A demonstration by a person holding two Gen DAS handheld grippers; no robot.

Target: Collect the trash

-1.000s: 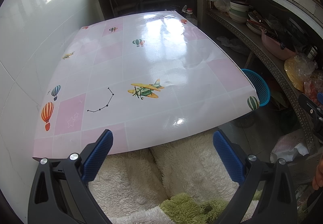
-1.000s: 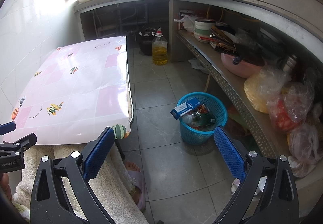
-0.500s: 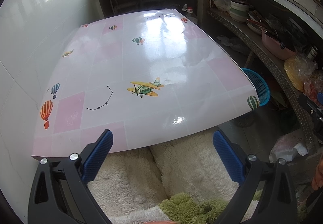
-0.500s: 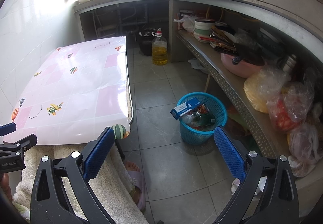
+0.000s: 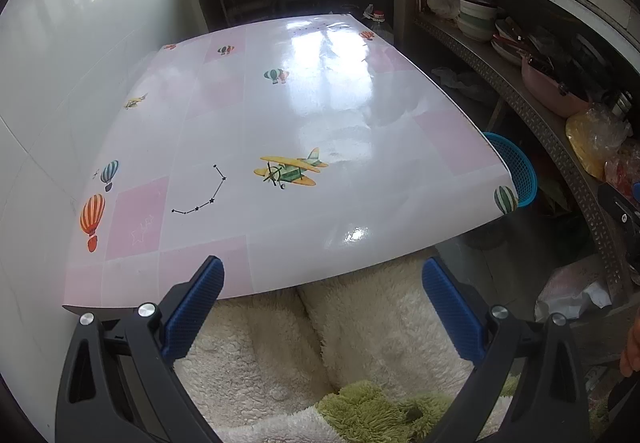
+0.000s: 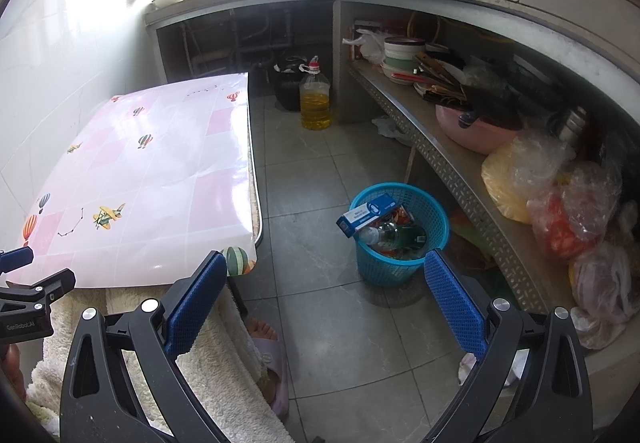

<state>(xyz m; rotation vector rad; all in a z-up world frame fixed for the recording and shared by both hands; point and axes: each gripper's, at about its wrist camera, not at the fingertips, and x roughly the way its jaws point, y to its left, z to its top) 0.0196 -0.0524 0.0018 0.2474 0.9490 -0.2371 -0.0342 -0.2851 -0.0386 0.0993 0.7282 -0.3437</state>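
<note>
While nothing has moved since before, both tongs, left (image 5: 322, 303) and right (image 6: 324, 297), stay wide and empty; the desk (image 5: 280, 115) looks bare, the basket (image 6: 400, 239) full.

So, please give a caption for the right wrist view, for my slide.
Open right gripper faces a blue basket of trash on the floor beside the table.

A pink tablecloth-covered table (image 5: 320, 147) hides most of the blue plastic mesh basket (image 5: 516, 171); print on the basket's blue-and-white carton (image 6: 370, 213) is illegible.
</note>
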